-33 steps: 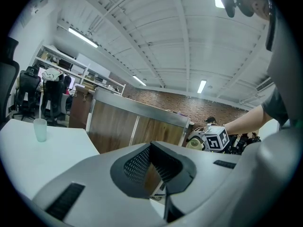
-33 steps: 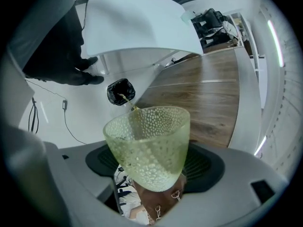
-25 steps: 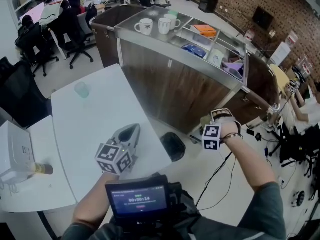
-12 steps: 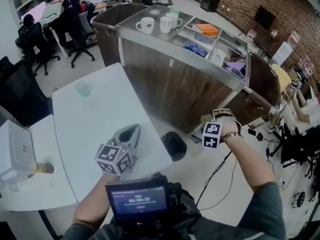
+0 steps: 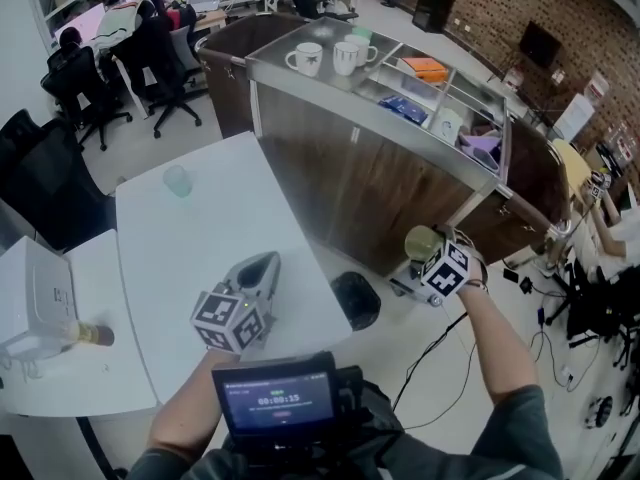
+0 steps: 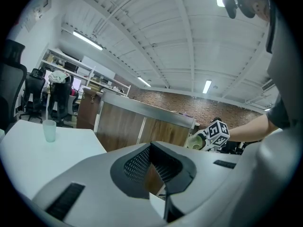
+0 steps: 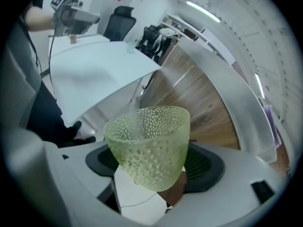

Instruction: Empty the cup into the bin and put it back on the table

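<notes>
Seemingly the task was about half done. The right gripper [image 5: 432, 256] had its fingers clamped on the green cup [image 5: 423, 242], which hung over the floor at the right of centre in the head view. It was off the table [image 5: 200, 258] and just up and right of the bin [image 5: 356, 299], not directly above it. In the right gripper view nothing showed inside the cup through its dimpled wall, so I judged that the emptying was probably finished, though no view looked into the bin to confirm it. The return to the table was not yet done: the cup had to cross leftward in the frame and be set down upright. The left gripper [image 5: 268, 258] lay over the table's near edge, its fingers together on nothing.

By count there were two grippers, one bin, one white table and one green cup in hand. One pale tumbler [image 5: 178, 180] stood at the table's upper left. At least two white mugs [image 5: 308, 59] stood at upper centre.
</notes>
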A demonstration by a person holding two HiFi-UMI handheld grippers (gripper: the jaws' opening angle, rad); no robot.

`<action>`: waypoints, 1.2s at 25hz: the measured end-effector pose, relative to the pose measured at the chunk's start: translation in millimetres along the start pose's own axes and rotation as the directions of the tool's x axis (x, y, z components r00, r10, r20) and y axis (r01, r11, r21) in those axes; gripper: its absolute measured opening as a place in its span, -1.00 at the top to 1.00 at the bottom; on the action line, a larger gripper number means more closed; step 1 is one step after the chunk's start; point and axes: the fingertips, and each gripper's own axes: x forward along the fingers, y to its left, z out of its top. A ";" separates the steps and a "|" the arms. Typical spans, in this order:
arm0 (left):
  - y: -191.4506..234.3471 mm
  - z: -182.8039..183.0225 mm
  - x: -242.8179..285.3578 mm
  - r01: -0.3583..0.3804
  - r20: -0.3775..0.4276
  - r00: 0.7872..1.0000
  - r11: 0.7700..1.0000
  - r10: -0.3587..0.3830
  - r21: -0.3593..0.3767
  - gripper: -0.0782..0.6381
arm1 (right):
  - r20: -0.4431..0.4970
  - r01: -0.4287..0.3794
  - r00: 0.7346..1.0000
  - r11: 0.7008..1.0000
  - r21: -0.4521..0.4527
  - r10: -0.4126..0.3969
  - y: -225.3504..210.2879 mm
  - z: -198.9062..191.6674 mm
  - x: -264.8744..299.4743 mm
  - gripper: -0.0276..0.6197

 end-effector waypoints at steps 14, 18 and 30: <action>15.1 7.5 -14.4 -0.044 0.018 0.999 0.999 0.044 -0.011 0.78 | 0.551 -0.292 0.833 0.809 0.509 -0.046 -12.0 57.9 -38.8 -0.30; 20.9 11.1 -19.6 -0.059 0.027 0.998 0.998 0.060 -0.011 0.78 | 0.644 -0.346 0.757 0.771 0.534 -0.107 -16.9 63.8 -53.7 -0.30; 24.0 14.3 -27.9 -0.069 0.046 0.997 0.998 0.069 -0.012 0.78 | 0.734 -0.390 0.663 0.769 0.507 -0.147 -16.8 71.9 -73.8 -0.30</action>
